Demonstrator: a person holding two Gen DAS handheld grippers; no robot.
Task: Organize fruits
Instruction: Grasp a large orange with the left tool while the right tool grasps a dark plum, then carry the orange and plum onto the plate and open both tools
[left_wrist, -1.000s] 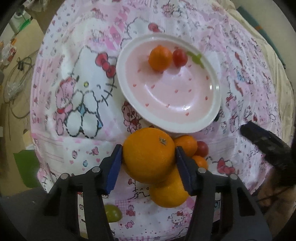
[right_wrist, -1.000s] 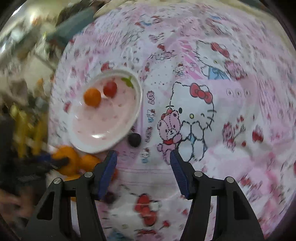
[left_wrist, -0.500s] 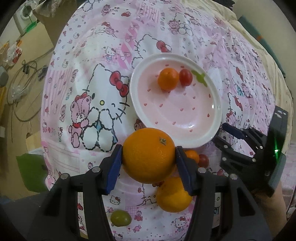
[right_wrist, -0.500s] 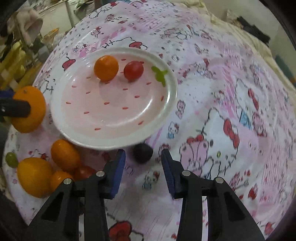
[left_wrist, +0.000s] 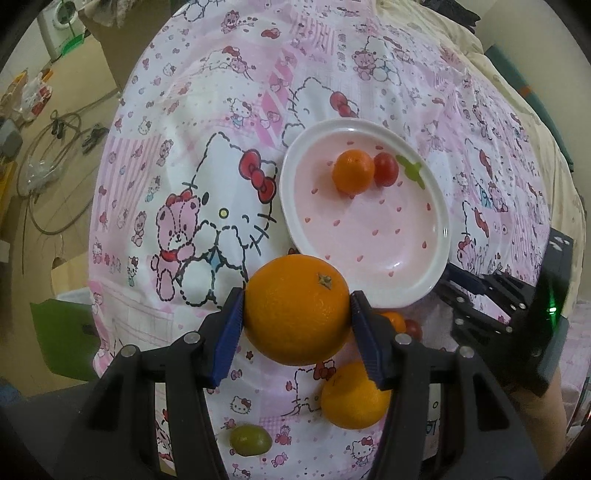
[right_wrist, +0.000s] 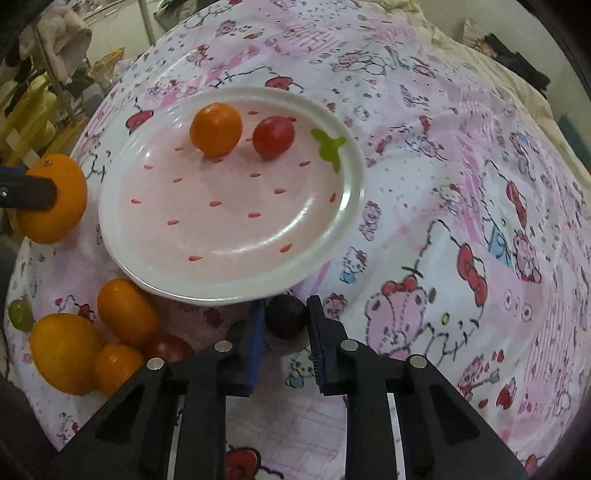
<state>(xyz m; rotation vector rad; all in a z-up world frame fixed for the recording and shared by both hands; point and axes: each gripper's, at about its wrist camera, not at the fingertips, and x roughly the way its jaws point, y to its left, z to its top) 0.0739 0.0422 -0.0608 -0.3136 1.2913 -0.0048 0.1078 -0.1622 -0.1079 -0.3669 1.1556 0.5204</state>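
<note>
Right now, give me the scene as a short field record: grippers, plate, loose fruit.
left gripper: shut on large orange, held just off the plate's near rim
right gripper: shut on dark grape, beside the plate's rim
plate: holds small orange and red tomato
loose on cloth: three orange fruits, one red tomato, green grape, clustered near the plate

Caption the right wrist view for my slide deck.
Right gripper shut on a dark grape beside the plate.
</note>
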